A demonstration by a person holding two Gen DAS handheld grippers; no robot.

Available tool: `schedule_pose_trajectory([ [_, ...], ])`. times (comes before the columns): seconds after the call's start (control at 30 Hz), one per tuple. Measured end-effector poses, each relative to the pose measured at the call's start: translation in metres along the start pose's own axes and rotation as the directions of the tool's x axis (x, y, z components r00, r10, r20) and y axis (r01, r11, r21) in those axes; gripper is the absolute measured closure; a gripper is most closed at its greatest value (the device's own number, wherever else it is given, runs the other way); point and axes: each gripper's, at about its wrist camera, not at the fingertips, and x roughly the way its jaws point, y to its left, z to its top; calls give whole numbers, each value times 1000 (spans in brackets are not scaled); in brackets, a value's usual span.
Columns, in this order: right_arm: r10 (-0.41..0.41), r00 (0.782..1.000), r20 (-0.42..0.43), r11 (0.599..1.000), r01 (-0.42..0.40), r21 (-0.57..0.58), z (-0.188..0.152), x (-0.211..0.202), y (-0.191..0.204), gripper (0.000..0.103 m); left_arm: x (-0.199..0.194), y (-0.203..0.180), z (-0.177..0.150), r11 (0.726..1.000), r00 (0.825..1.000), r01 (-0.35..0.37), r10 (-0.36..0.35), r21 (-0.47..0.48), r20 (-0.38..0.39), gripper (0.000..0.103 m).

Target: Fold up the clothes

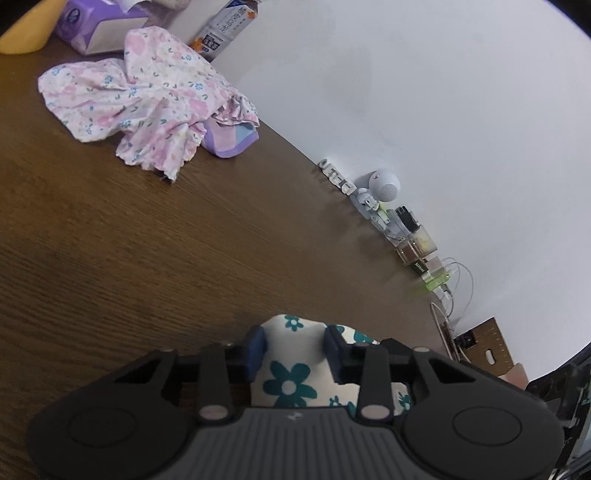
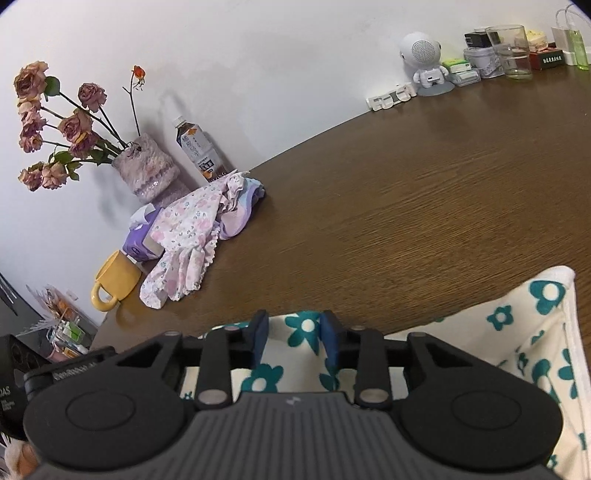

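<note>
Both the left tongs [image 1: 294, 350] and right tongs [image 2: 295, 338] grip the teal-flowered cloth [image 2: 532, 332] (table [image 2: 406, 192] beneath).

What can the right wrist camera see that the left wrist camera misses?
Only the right wrist view shows the vase of dried roses, the whole yellow mug and a clear glass.

Only the left wrist view shows a brown cardboard box past the table's end.

Both show the teal-flowered cloth between gripper fingers, the pink floral garment, the drink bottle, the white round-headed figure and the wooden table.
</note>
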Motion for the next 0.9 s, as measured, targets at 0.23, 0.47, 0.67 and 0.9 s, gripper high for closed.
schedule_pose_trajectory([
  [0.23, 4, 1000, -12, 1000, -4, 23, -3, 6, -5, 87, 2, -2, -5, 999, 1000, -12, 12, 32, 19, 84],
  [0.47, 32, 999, 11, 997, -32, 71, -3, -1, -13, 84, -5, 4, -3, 1000, 999, 3, -2, -28, 45, 73],
  [0.67, 27, 999, 22, 997, -29, 74, -4, -5, -14, 90, 2, 3, -5, 1000, 999, 4, -4, -17, 47, 85],
  [0.9, 22, 999, 35, 997, -25, 78, -5, -9, -15, 78, -13, -1, -10, 1000, 998, 12, -12, 2, 66, 57],
])
